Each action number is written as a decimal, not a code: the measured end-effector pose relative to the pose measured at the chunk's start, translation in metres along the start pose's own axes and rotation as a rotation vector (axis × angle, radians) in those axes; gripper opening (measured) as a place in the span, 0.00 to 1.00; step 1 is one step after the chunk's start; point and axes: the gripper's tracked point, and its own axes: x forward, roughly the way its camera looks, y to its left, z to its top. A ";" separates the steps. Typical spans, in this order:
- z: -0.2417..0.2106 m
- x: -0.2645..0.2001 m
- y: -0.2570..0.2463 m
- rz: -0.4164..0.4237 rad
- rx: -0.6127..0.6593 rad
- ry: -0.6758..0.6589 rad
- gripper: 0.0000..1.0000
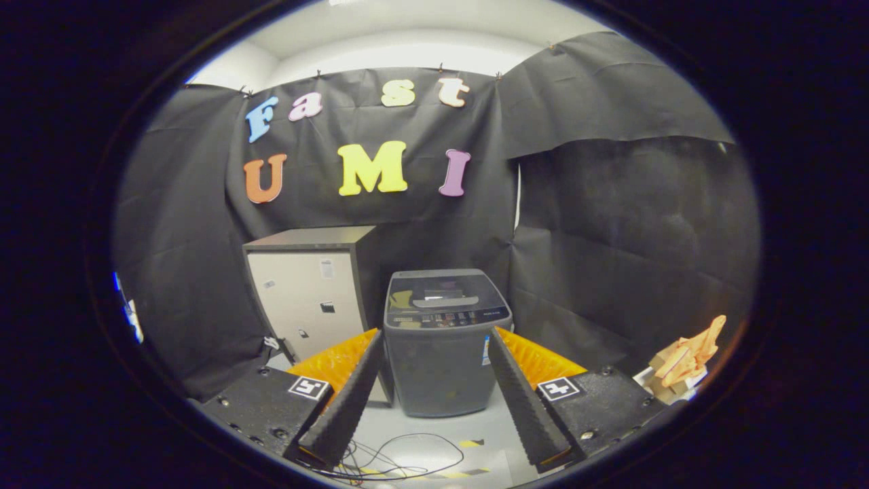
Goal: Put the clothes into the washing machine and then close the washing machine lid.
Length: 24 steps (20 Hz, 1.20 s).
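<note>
While the gripper (434, 387) is held level and aimed at the machine, the scene reads as follows:

Washing machine (441, 346): a dark top-loading unit standing upright on the floor, beyond the fingertips and framed between the two fingers.
Lid (445, 291): lies flat and closed over the top of the machine; a control strip runs along its front edge.
Clothes (689, 353): an orange bundle resting on a small box, well apart from the machine, on its right side.
Gripper state: fingers spread wide, nothing between them, no contact with the machine.
Cabinet (309, 299): a grey, dark-topped cabinet, door closed, just beside the machine on its left.
Cables (400, 458): thin dark loops on the pale floor (468, 428) in front of the machine, near striped tape marks.
Booth wall (631, 258): black cloth behind and to both sides of the machine.
</note>
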 end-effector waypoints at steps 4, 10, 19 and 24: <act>0.002 -0.033 -0.015 -0.022 -0.036 -0.019 0.98; 0.008 -0.058 -0.029 -0.046 -0.041 -0.027 0.99; 0.033 -0.060 -0.009 0.015 -0.058 -0.077 0.99; 0.041 -0.059 0.007 0.035 -0.071 -0.088 0.99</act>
